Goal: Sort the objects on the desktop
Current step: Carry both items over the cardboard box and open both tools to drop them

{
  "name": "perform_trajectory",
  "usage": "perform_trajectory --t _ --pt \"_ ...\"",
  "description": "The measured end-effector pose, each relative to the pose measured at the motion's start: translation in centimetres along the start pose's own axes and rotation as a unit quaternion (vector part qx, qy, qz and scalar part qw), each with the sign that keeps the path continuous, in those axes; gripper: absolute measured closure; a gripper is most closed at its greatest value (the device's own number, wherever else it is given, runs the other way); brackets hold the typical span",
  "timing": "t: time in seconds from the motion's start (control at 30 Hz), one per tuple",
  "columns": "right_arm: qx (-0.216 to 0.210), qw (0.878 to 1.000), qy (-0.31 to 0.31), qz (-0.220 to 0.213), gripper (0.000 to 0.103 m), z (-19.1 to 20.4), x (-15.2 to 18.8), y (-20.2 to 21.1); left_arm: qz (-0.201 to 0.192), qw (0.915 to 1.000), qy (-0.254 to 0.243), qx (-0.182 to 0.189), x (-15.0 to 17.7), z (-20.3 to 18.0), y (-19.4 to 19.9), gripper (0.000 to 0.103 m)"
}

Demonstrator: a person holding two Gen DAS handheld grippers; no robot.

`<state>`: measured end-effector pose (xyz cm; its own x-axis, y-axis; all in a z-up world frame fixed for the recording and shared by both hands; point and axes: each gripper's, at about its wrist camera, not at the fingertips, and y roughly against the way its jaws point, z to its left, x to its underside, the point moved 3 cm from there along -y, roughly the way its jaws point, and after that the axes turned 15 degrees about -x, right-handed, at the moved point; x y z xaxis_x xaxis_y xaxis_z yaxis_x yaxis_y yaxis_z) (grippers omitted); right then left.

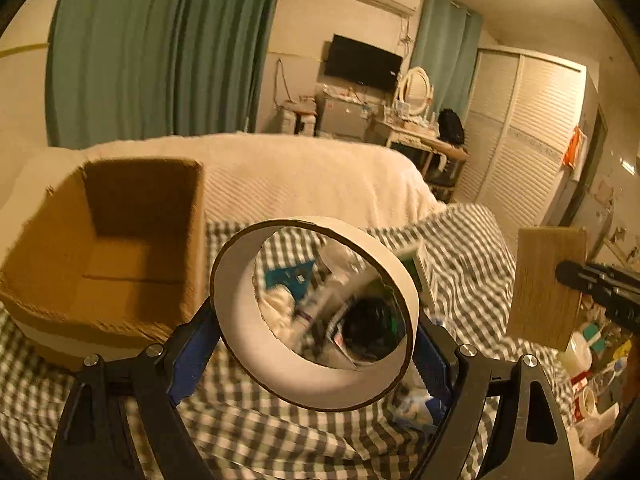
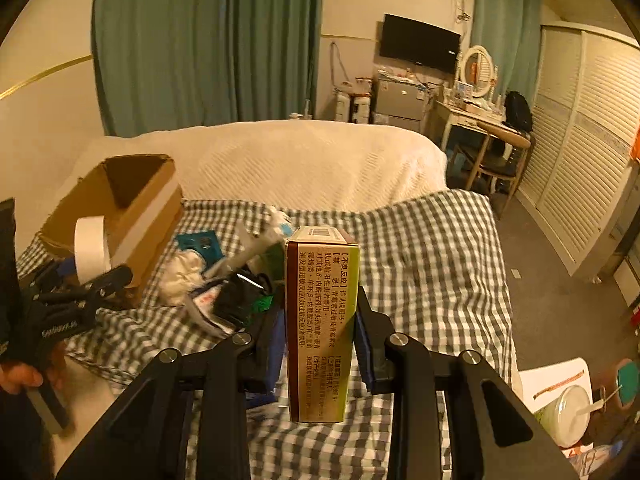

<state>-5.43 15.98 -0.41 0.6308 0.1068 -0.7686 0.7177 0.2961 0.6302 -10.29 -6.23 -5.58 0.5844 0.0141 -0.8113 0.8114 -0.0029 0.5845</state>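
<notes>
My left gripper (image 1: 314, 344) is shut on a white tape roll (image 1: 280, 372) and holds it above the checked cloth, just right of an open cardboard box (image 1: 120, 248). The roll (image 2: 91, 249) and the left gripper (image 2: 80, 292) also show at the left of the right wrist view, beside the box (image 2: 132, 208). My right gripper (image 2: 320, 340) is shut on an upright medicine box (image 2: 320, 320) with Chinese print, held above the cloth. The medicine box (image 1: 544, 284) shows at the right of the left wrist view. A pile of small items (image 2: 224, 280) lies between the cardboard box and the medicine box.
The checked cloth (image 2: 432, 264) covers the near part of a bed with a cream blanket (image 2: 300, 160) behind. A white stool with a cup (image 2: 568, 412) stands at the lower right. A dresser, a TV and a wardrobe stand at the far wall.
</notes>
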Motion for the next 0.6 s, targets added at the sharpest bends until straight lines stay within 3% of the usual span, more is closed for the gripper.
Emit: perform_trajectory --t 0.3,0.5,0.6 --pt "-0.069 0.994 0.084 0.001 0.074 6.4 -6.2 -1.7 -0.055 0.9964 0.023 -0.061 -6.1 6.2 1.9 0.014" --pt "-0.117 0.984 0.129 -0.028 0.074 12.0 -11.8 -4.1 -0.059 0.9875 0.087 -0.117 -9.6 13.1 1.5 0.014" --pt "-0.146 0.980 0.132 -0.040 0.074 14.6 -14.1 -5.8 -0.066 0.9816 0.093 -0.153 -10.9 15.8 0.6 0.014"
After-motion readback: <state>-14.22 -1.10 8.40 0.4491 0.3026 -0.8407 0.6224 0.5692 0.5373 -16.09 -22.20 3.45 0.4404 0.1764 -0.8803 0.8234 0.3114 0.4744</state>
